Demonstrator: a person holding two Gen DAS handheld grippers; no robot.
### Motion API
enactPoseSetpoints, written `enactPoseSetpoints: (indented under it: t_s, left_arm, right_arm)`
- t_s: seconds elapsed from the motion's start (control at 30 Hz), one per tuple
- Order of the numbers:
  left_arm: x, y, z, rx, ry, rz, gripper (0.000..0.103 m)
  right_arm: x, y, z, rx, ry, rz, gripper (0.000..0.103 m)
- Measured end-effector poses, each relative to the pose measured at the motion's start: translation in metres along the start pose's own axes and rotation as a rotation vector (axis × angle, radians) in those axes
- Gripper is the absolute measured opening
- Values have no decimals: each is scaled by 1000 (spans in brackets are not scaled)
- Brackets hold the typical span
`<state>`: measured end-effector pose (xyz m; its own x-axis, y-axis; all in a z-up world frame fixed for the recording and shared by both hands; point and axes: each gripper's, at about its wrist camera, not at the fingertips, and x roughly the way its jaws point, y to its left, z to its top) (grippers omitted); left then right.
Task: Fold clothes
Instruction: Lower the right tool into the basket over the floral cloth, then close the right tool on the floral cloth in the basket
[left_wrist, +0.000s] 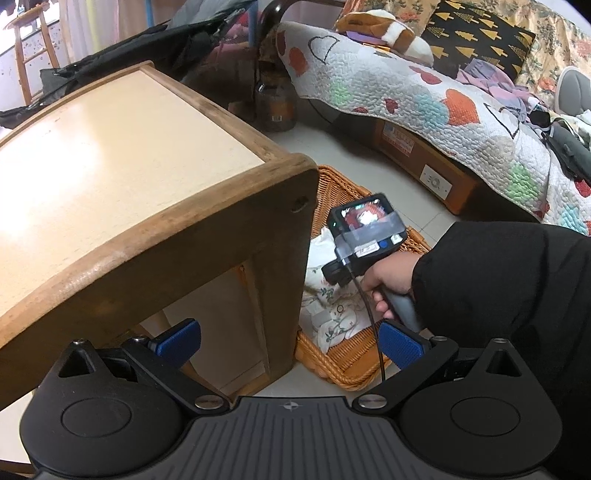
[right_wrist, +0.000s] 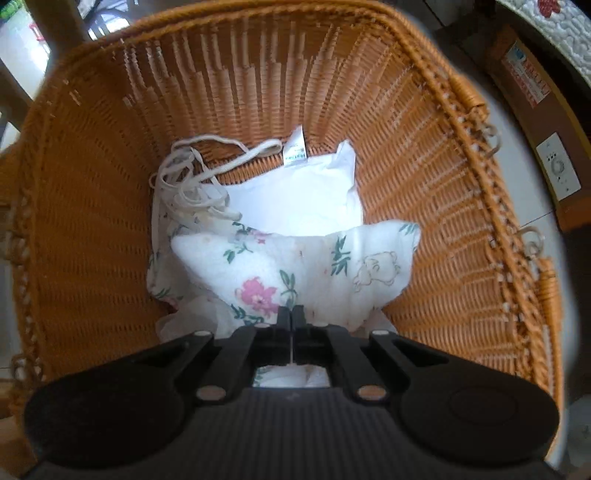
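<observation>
Fingers of the right gripper (right_wrist: 291, 319) are pressed together on a bunched fold of the floral cloth (right_wrist: 295, 266), which lies in the basket (right_wrist: 92, 206) on the floor beside the table (left_wrist: 122, 155); the left gripper (left_wrist: 290, 341) hangs wide apart and empty over the table's corner. Cloth this thin should be light and limp: it will likely sag and trail from a single pinch, so a hem or corner looks a better hold than the middle, with the free gripper taking a second corner to spread it. It is white, printed with pink flowers, green leaves and a small outlined bear, and it is crumpled into soft ridges. Behind it in the basket sits a plain white garment (right_wrist: 295, 199) with a sewn-in label, and a tangle of pale straps (right_wrist: 192, 184) that could snag as the cloth is raised.
</observation>
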<state>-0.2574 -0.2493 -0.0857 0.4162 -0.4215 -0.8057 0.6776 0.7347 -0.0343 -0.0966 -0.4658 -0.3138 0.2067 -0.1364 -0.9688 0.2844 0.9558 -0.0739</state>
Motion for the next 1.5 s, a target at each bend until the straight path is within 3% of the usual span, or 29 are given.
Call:
enactPoseSetpoints:
  t_s: [0.93,1.23,1.5]
  left_arm:
    - [-12,5,7,-38,-39,32,103]
    - [-20,2,9,-22,-55,34,103]
    - [-28,10,8,-66,-56,48,103]
  right_arm:
    - [-109,-23,-20,-28,-126,-33,1]
    - [-162,-27,-30,-68,-215,2,1]
    - [-211,-37,-34,-88,-318,14,0]
